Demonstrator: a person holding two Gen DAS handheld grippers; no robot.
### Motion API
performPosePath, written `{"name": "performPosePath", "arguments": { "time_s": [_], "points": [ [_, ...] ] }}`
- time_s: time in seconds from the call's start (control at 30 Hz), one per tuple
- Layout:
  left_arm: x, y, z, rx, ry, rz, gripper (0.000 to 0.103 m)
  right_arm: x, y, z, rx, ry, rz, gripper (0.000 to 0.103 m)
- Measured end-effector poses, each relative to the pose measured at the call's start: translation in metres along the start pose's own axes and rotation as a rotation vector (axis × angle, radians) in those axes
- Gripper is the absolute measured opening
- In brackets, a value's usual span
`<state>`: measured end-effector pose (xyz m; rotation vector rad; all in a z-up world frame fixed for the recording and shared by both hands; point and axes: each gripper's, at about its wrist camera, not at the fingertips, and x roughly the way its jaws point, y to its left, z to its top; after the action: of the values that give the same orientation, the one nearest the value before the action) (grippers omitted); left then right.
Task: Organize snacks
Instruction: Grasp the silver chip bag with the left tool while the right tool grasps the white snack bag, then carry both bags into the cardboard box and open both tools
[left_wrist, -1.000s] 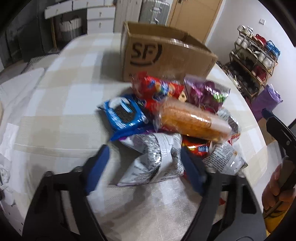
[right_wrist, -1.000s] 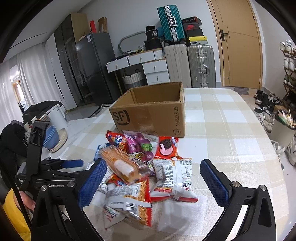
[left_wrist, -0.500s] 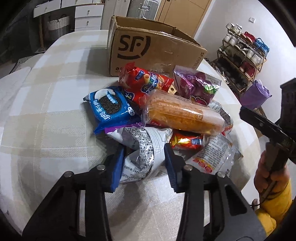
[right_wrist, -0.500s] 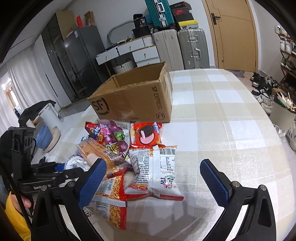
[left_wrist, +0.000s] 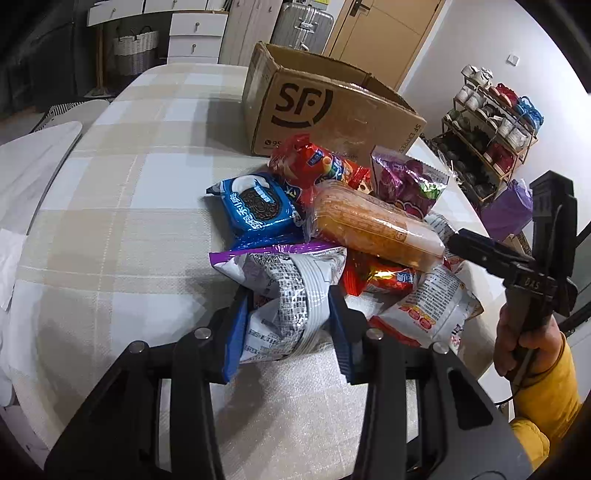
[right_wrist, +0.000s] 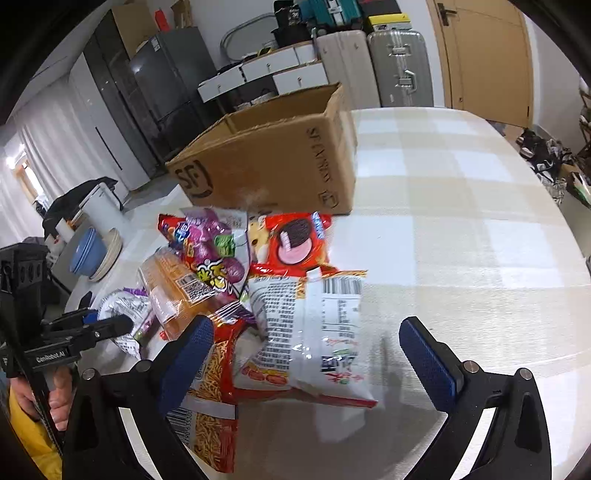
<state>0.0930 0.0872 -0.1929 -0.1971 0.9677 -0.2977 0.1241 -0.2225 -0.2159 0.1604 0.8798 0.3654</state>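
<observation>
The silver-and-purple snack bag (left_wrist: 284, 295) is lying at the near edge of the snack pile (left_wrist: 351, 229) on the checked tablecloth (left_wrist: 122, 229); the left gripper (left_wrist: 286, 325), wide a second ago, is now pinching it; the right gripper (right_wrist: 306, 350) is hanging wide open, now lower over the white noodle packet (right_wrist: 314, 325).

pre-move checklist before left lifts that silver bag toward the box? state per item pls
1. Left gripper shut on the silver bag: ok.
2. Bag free of the pile: not ok, its purple top edge lies under the blue cookie pack and the orange pack.
3. Cardboard box open on top: ok.
4. Box contents: cannot tell.
5. Right gripper open, holding nothing: ok.
6. Right gripper clear of the lift path: cannot tell.
</observation>
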Motion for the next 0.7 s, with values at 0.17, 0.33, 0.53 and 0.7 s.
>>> {"name": "performPosePath", "arguments": {
  "time_s": [0.17, 0.33, 0.53, 0.7],
  "points": [
    [-0.008, 0.005, -0.003, -0.007, -0.018, -0.002, 0.037, 0.01, 0.001, 0.0, -0.01, 0.021, 0.012, 0.073],
    [-0.015, 0.007, -0.004, -0.011, -0.031, -0.009, 0.037, 0.02, -0.005, -0.003, 0.024, 0.059, 0.024, 0.055],
    [-0.028, 0.01, -0.005, -0.015, -0.059, -0.011, 0.037, 0.008, -0.007, -0.006, 0.047, 0.028, 0.034, 0.052],
    [-0.041, 0.007, -0.006, -0.009, -0.082, -0.014, 0.037, -0.015, -0.007, -0.005, 0.05, -0.034, 0.043, 0.052]
  ]
}}
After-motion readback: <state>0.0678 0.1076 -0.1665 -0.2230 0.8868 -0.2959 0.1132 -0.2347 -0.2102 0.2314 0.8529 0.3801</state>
